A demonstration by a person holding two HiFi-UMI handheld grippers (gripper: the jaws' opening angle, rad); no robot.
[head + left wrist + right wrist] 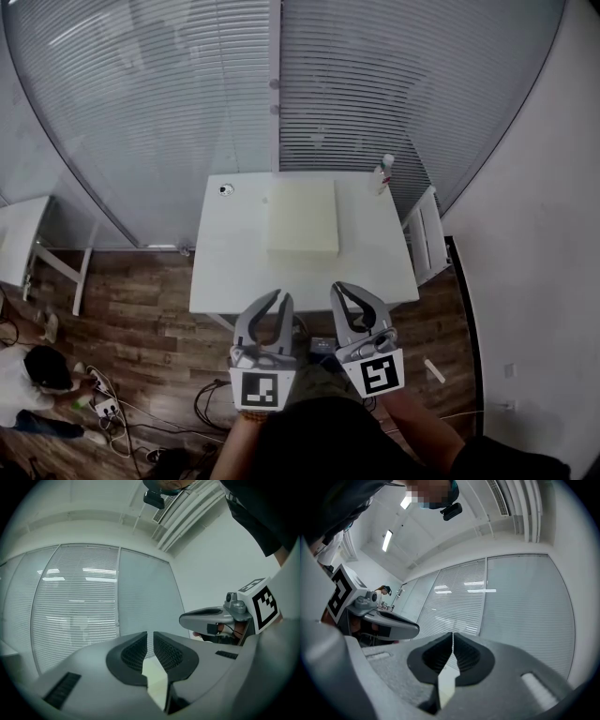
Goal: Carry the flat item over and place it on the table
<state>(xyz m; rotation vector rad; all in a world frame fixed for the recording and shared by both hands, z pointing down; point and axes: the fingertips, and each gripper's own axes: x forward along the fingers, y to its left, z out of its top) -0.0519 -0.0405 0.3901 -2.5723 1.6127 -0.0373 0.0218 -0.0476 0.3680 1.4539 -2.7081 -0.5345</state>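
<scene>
The flat item is a pale cream square slab [302, 216]. It lies flat on the white table [225, 272], toward the back middle. Both grippers hang over the wooden floor just short of the table's near edge, apart from the slab. My left gripper [281, 296] points at the table with its jaws together and nothing between them; its own view shows only a thin slit at the left gripper [150, 641]. My right gripper [341, 287] is beside it, and the right gripper [453, 639] has its tips touching, also with nothing held.
A white bottle [385, 172] stands at the table's back right corner, and a small dark round thing [225, 189] sits at the back left. A white chair [424, 234] stands right of the table. A glass wall with blinds runs behind. A crouched person [33, 375] and cables [103, 408] are at the lower left.
</scene>
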